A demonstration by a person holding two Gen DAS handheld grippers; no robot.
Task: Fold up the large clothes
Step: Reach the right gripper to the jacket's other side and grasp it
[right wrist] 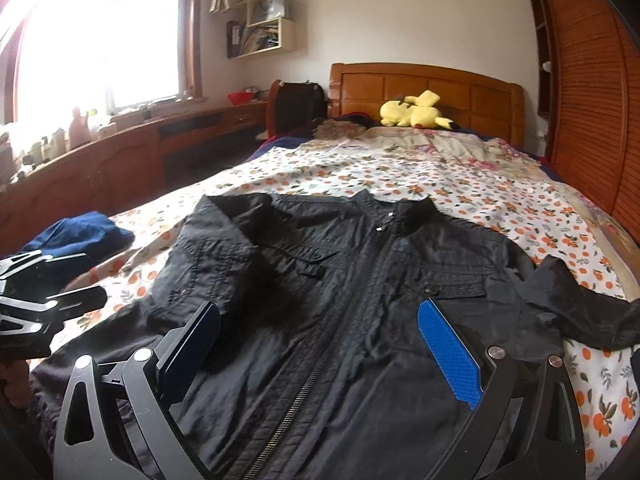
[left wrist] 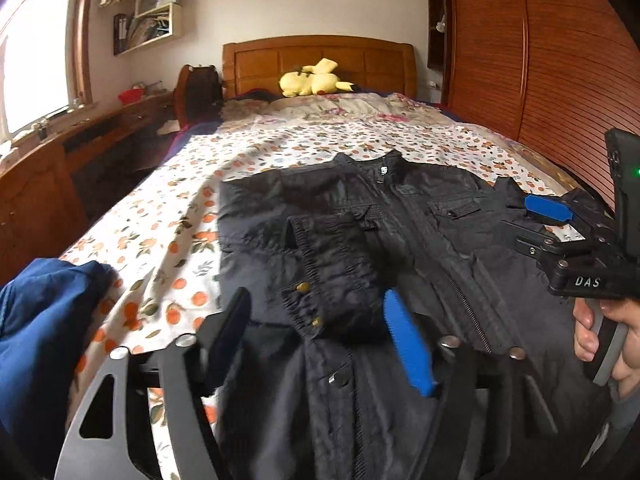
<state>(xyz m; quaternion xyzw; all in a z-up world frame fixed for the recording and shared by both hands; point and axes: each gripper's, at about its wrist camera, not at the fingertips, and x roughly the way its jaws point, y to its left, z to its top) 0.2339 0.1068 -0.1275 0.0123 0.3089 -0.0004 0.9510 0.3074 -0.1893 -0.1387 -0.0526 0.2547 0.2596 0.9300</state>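
A black zip-up jacket (right wrist: pixel 340 300) lies face up on the bed, collar toward the headboard. In the left wrist view the jacket (left wrist: pixel 400 240) has its left sleeve (left wrist: pixel 332 272) folded across the chest, cuff with brass snaps up. My left gripper (left wrist: pixel 316 304) is open just above that cuff, not touching it. My right gripper (right wrist: pixel 320 320) is open and empty above the jacket's lower front. It also shows at the right of the left wrist view (left wrist: pixel 548 216). The right sleeve (right wrist: pixel 580 312) lies spread out to the right.
The bed has an orange-flower sheet (right wrist: pixel 480 200). A blue garment (left wrist: pixel 44 320) lies at the bed's left edge. A yellow plush toy (right wrist: pixel 416 112) sits by the wooden headboard (right wrist: pixel 440 84). A wooden desk (right wrist: pixel 120 152) runs along the left, a slatted wardrobe (left wrist: pixel 540 60) along the right.
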